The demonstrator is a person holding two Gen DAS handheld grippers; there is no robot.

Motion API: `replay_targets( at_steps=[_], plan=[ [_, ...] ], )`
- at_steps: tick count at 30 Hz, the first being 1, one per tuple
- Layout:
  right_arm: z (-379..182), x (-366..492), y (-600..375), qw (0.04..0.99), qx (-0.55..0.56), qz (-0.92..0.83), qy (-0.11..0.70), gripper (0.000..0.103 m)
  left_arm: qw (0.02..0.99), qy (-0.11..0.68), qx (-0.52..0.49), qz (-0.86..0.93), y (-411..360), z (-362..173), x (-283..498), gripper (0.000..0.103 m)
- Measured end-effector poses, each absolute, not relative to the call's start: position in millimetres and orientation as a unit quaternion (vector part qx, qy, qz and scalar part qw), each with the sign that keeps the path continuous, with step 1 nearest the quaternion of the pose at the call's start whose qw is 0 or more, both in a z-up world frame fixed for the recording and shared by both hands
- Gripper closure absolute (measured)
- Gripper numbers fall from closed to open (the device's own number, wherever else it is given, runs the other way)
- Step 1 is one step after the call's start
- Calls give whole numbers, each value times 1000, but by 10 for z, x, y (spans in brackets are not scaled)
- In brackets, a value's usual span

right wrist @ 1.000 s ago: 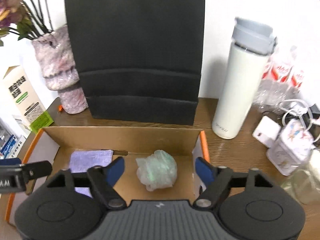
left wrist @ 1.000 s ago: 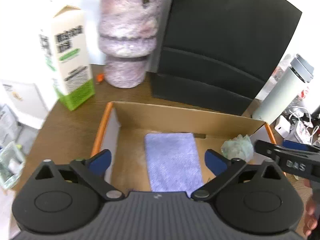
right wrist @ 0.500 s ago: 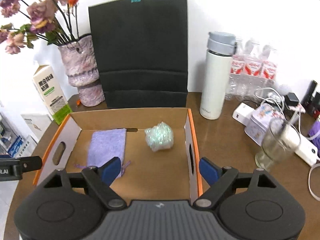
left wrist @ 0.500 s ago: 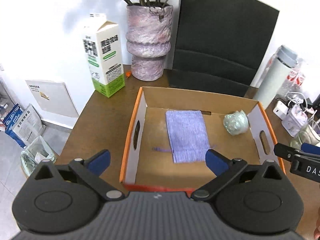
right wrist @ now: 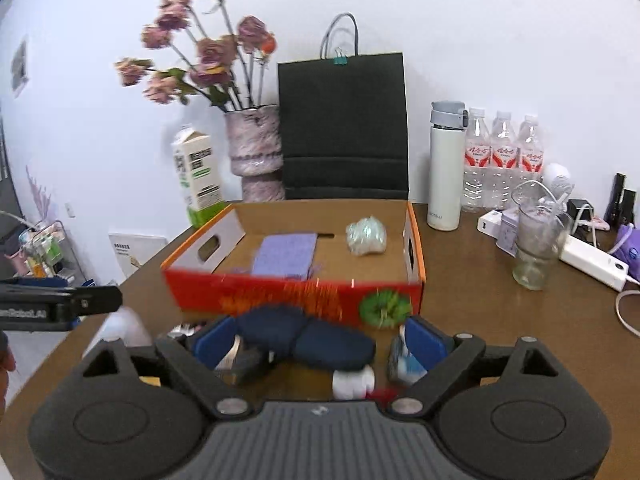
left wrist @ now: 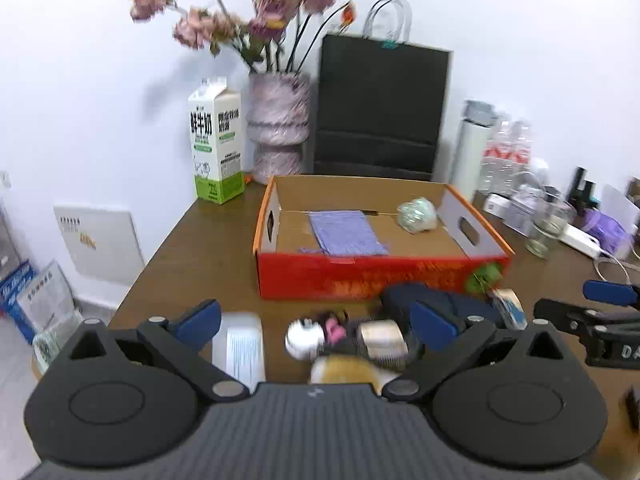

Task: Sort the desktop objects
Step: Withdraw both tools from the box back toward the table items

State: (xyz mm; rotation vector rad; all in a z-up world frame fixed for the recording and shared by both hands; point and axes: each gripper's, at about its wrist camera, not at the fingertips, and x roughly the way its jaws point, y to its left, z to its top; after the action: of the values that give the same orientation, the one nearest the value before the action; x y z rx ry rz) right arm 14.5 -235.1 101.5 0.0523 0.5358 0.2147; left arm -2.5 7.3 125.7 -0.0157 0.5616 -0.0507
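Observation:
A red and orange cardboard box (left wrist: 380, 274) (right wrist: 296, 294) stands open on the brown desk. It holds a purple cloth (left wrist: 346, 233) (right wrist: 286, 255) and a crumpled pale green wad (left wrist: 417, 214) (right wrist: 366, 235). In front of it lie blurred small items: a dark blue case (right wrist: 306, 338) (left wrist: 432, 300), a white packet (left wrist: 239, 346), a white bottle (right wrist: 354, 384), a tape roll (left wrist: 382, 338). My left gripper (left wrist: 316, 322) is open and empty above these. My right gripper (right wrist: 318, 338) is open and empty over the blue case.
At the back stand a milk carton (left wrist: 216, 148), a vase of flowers (left wrist: 278, 132), a black paper bag (right wrist: 344, 128), a white flask (right wrist: 444, 164) and water bottles (right wrist: 502, 156). A glass (right wrist: 534, 248), power strip (right wrist: 592, 258) and cables are at right.
Both grippers have pulled back and up from inside the box. The box front and the small items before it have come into view. Both stay open.

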Motion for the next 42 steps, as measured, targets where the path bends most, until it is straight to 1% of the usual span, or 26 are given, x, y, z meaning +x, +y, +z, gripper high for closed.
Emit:
replay_targets(
  at_steps=[3,7,12,16,19,22,27,34,39,42],
  plan=[
    [820,-254,-2319,963,14,98,250,10,967,255,0,-27,8,1069,-461,0],
    [531,-734,-2244,966,-1,81,246,9,967,248,33,-45,-183,792,-939,0],
    [212,-1290,-2218,968,-4,60,244,9,960,274,32,-47,-270,473,-1321,0],
    [138,-1677,-2162,973,-46,59,217,9,963,265,39,-45,-264,367,-1579,0],
    [153,-1828,-2170,977,-51,57,199,9,964,260,30,-39,-241,343,-1677,0],
    [165,-1846,-2210,980,-37,55,187,9,966,254,16,-40,-238,344,-1720,0],
    [123,-1795,-2239,979,-29,48,195,8,966,255,27,-26,-285,318,-1651,0],
    [98,-1661,-2313,978,-21,39,202,9,965,259,17,-32,-279,264,-1514,0],
    [150,-1358,-2352,976,-14,44,214,10,970,230,48,-59,-242,352,-1250,0],
    [170,-1078,-2349,973,-20,52,225,14,970,216,77,-79,-227,415,-952,0]
  ],
)
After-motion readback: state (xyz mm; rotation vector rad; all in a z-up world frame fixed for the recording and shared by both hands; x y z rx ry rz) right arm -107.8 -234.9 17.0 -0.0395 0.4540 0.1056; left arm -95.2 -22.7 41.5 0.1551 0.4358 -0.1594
